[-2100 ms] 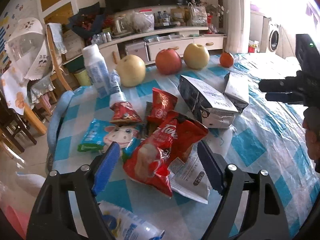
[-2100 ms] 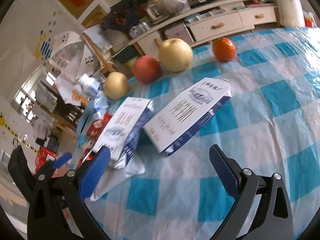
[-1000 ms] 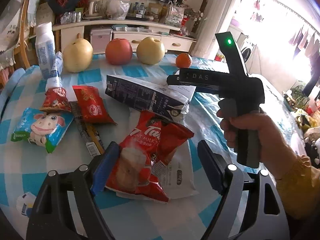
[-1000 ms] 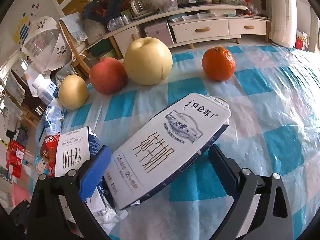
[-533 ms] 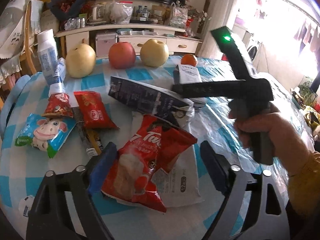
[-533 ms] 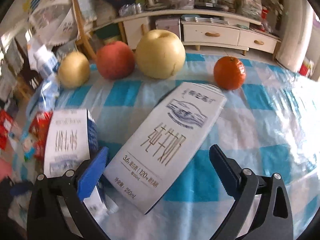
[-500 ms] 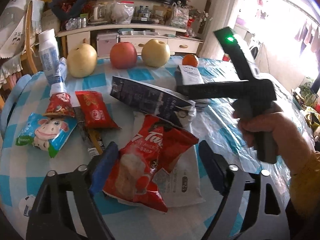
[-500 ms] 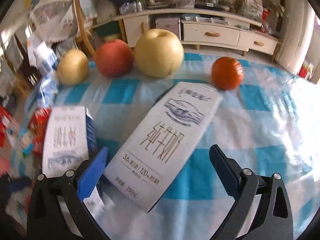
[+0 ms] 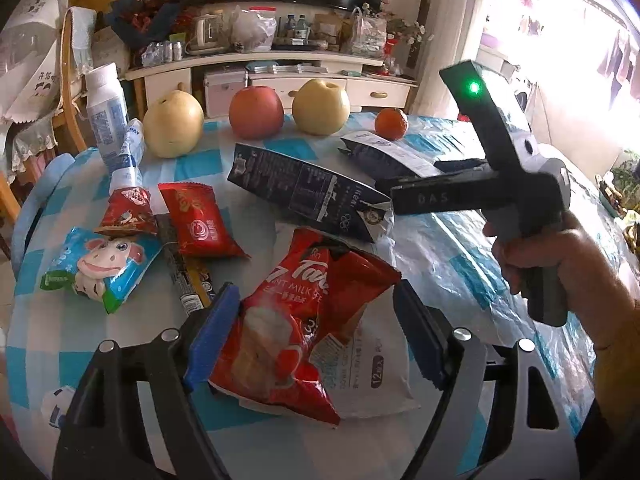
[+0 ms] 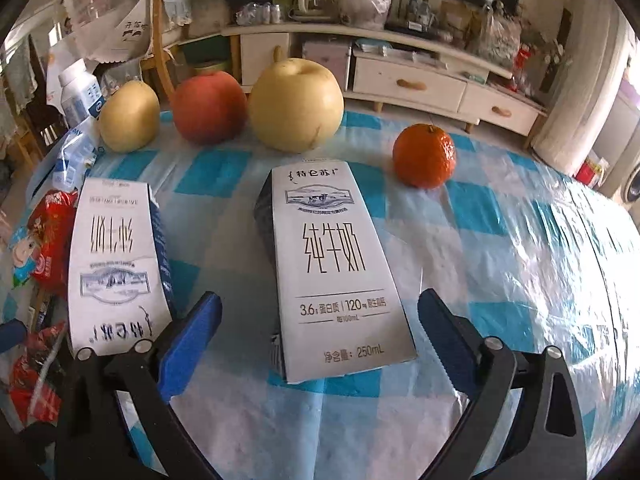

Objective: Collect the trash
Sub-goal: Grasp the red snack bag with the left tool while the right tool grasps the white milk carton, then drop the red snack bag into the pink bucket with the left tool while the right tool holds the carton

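My left gripper (image 9: 316,332) is open, its blue pads on either side of a red snack bag (image 9: 304,320) that lies on a white wrapper (image 9: 372,376). My right gripper (image 10: 320,328) is open around the near end of a white milk carton (image 10: 332,264) lying flat. A second milk carton (image 10: 116,264) lies to its left; in the left wrist view it shows as a dark carton (image 9: 308,192). More wrappers lie at the left: a red packet (image 9: 200,220), a small red packet (image 9: 128,208) and a blue cow packet (image 9: 100,264).
Two pears (image 10: 296,104), an apple (image 10: 210,106) and an orange (image 10: 424,156) stand along the table's far edge. A white bottle (image 9: 108,112) stands at the far left. The checked tablecloth (image 10: 520,240) is bare at the right. A cabinet stands behind the table.
My right gripper has swung round so the white carton now lies straight between its pads. My left gripper has edged closer over the red snack bag.
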`<action>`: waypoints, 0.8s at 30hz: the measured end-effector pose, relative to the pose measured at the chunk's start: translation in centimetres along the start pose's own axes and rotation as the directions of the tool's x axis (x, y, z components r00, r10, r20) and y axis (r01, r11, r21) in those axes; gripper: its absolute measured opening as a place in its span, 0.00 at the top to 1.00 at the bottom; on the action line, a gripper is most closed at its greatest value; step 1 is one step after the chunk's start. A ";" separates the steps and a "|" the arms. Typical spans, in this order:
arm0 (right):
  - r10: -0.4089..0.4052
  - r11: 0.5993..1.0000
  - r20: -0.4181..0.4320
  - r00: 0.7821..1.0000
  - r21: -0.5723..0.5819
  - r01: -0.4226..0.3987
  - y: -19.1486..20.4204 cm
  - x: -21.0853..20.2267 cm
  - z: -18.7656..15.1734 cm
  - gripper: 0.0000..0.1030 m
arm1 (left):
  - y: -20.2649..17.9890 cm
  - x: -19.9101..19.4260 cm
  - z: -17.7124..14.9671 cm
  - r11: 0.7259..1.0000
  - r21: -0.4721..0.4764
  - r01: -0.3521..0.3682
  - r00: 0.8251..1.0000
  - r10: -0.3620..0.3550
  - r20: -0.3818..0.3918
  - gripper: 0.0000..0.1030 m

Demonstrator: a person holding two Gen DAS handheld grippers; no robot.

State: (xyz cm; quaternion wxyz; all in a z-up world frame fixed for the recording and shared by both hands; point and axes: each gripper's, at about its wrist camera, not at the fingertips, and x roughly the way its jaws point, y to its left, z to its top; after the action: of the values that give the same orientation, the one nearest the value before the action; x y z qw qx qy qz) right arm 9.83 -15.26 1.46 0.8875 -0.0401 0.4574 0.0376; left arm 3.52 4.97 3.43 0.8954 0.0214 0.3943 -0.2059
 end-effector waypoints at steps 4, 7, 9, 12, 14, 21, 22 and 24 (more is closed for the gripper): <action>0.036 0.999 0.004 0.999 0.027 -0.036 -0.7 0.1 0.0 0.39 | 0.1 -0.1 -0.2 1.000 -0.017 -0.015 1.000 0.015 0.004 0.30; 0.060 0.997 0.014 0.998 0.037 -0.060 -0.6 -0.1 -0.2 0.39 | 0.5 -0.2 -0.3 0.999 -0.040 -0.020 1.000 0.020 0.008 0.33; 0.071 0.997 0.022 0.997 0.029 -0.072 -0.4 -0.6 -0.2 0.40 | 0.8 -0.4 -0.4 0.998 -0.052 -0.019 1.000 0.019 0.008 0.36; 0.077 0.997 0.059 0.995 0.020 -0.078 -0.1 -1.9 -0.3 0.40 | 1.2 -0.8 -0.7 0.997 -0.070 -0.013 1.000 0.014 0.011 0.40; 0.072 0.997 0.084 0.994 0.016 -0.074 -0.1 -2.9 -0.5 0.46 | 1.3 -1.1 -0.9 0.997 -0.075 -0.016 1.000 0.017 0.011 0.42; 0.093 0.996 0.131 0.987 -0.017 -0.092 0.5 -6.0 -1.1 0.46 | 2.8 -1.9 -1.5 0.989 -0.146 -0.014 1.000 0.015 0.006 0.71; 0.093 0.995 0.134 0.987 -0.029 -0.090 0.8 -6.4 -1.2 0.46 | 2.8 -2.0 -1.5 0.990 -0.143 -0.012 1.000 0.013 0.006 0.71; 0.095 0.995 0.146 0.985 -0.043 -0.090 1.3 -7.3 -1.6 0.46 | 2.6 -2.1 -1.6 0.993 -0.121 -0.002 1.000 0.002 -0.001 0.71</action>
State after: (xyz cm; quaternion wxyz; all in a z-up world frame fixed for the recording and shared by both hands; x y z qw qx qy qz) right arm 4.18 -14.35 6.48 0.9154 -0.0321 0.3910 0.0900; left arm 2.14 8.42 3.52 0.8951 -0.0323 0.4062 -0.1809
